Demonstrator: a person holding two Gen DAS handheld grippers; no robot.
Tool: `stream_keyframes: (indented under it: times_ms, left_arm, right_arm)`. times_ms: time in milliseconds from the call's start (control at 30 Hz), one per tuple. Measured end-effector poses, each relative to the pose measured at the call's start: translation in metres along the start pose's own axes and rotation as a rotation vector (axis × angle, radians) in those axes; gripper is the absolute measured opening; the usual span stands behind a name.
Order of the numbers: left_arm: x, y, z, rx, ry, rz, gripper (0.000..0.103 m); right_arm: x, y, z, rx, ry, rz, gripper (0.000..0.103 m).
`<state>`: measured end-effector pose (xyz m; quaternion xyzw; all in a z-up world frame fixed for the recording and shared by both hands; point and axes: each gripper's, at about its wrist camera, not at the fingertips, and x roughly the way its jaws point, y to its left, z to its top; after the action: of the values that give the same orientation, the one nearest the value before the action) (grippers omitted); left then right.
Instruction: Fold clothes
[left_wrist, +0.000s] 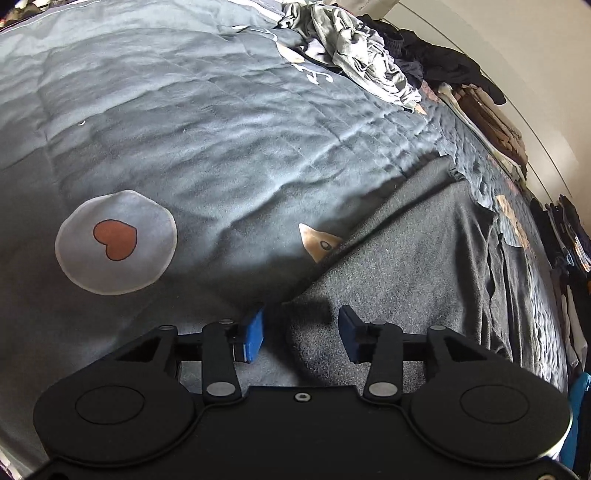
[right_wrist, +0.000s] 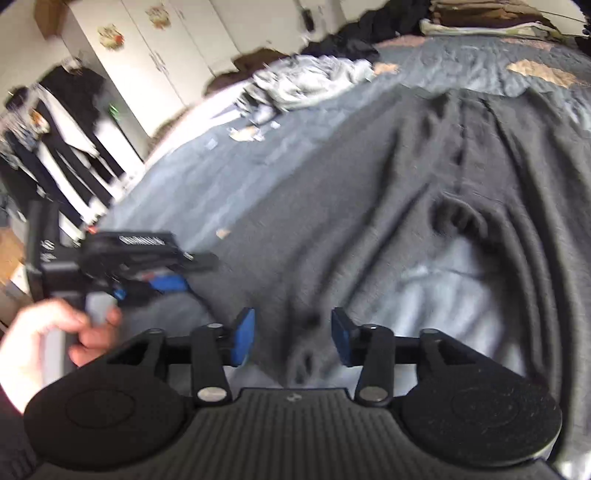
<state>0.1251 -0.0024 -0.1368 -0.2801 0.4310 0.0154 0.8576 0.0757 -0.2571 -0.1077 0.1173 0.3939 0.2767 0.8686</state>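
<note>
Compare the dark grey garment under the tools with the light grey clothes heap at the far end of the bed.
The dark grey garment lies spread fairly flat; the light grey heap is crumpled and bunched. The garment is charcoal and close to both open tools; the heap is paler and far off. Both rest on the grey quilt.

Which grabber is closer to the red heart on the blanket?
Left. The left gripper sits at the dark grey garment's edge, with the red heart nearby. The right gripper hovers over the garment; no heart shows there.

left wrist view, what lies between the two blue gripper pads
The corner of the dark grey garment on the quilted bedspread; the left gripper is open, not gripping.
</note>
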Motion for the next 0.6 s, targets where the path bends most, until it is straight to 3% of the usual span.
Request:
stream_keyframes:
  times_ms: [233,333,400,600]
  left_arm:
    - [0.002,0.005,0.001,-0.012,-0.011,0.001,0.041]
    - [0.002,0.004,0.002,0.002,-0.025,-0.005,0.029]
    - [-0.001,-0.001,0.002,0.017,-0.039,-0.019,0.015]
    - [-0.012,-0.018,0.003,0.067,-0.084,-0.069,0.010]
  right_arm:
    - [0.037,0.005,-0.011,-0.076,0.077,-0.055,0.053]
    - [0.030,0.005,-0.011,-0.099,0.099,-0.064,0.053]
    - [0.024,0.006,-0.009,-0.097,0.109,-0.063,0.053]
    - [0.008,-0.001,-0.005,-0.027,0.106,-0.065,0.055]
